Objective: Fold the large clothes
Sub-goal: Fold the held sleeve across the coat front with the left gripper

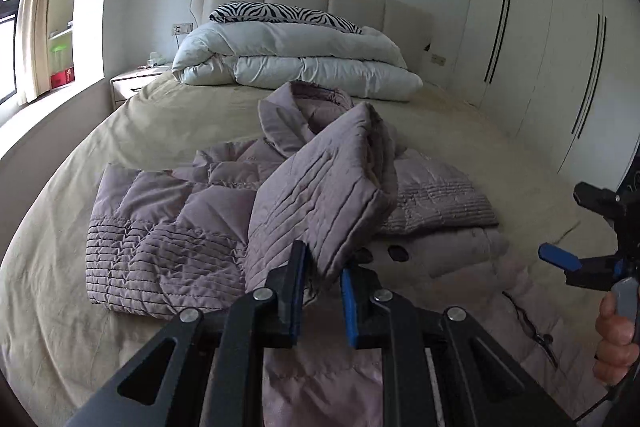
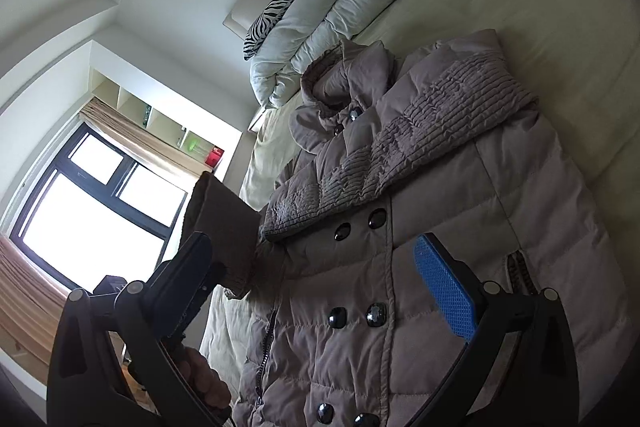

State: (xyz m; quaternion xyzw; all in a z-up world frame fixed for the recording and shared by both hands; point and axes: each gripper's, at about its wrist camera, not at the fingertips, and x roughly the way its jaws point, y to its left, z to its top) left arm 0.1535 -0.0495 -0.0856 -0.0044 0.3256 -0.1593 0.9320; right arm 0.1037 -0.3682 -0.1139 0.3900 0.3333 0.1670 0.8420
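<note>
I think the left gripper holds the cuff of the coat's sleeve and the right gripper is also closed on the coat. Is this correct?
Only partly. The left gripper does hold the sleeve cuff of the coat, as the left wrist view shows. But the right gripper is open, holding nothing; the right wrist view shows its fingers spread wide above the coat.

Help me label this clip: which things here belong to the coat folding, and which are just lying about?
In the job: puffer coat; its sleeve cuff, pinched by the left gripper; right gripper, fingers apart above the coat.

Lying about: folded duvet; zebra pillow; nightstand.
</note>
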